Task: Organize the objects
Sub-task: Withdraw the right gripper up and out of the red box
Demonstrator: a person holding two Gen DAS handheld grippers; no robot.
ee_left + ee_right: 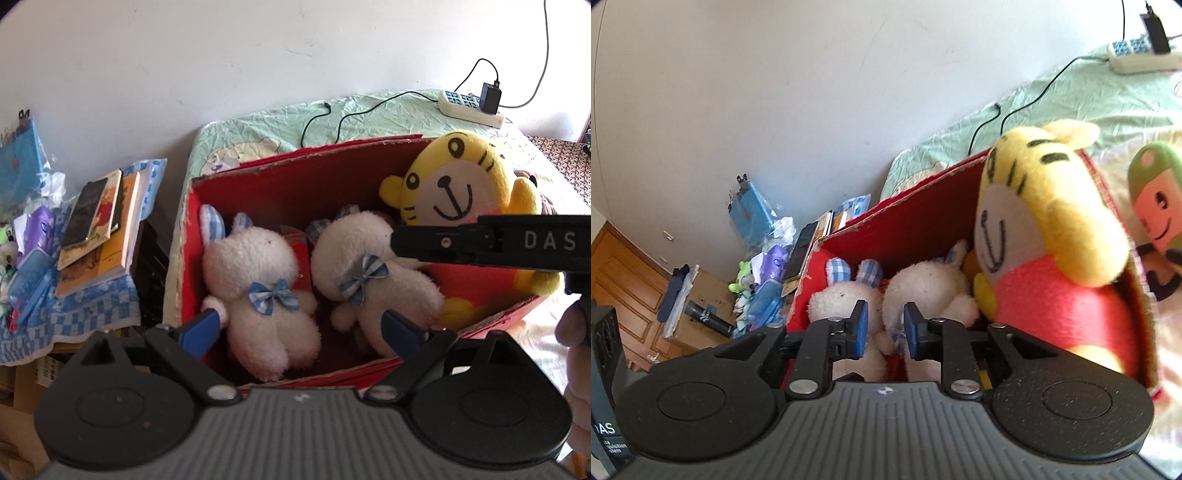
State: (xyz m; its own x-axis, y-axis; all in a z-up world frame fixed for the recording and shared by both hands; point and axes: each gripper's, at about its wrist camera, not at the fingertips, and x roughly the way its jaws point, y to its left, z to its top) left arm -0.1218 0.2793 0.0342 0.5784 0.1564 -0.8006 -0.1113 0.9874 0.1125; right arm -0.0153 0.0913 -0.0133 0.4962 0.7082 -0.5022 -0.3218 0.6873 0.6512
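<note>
Inside the red box (280,184) on the bed (369,114) lay two white bunnies (258,280) side by side, with the yellow tiger (458,184) sitting at the right end. The left tool (306,325) was wide apart over the bunnies. The right tool (882,330) was nearly together, holding nothing.

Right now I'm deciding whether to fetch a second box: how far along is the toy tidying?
Done: two white bunnies and the yellow tiger are in the red box. In hand: nothing. The left tool hangs open over the bunnies; the right tool is open, gripping nothing. Left: a green-capped plush lies on the bed beside the box.
</note>
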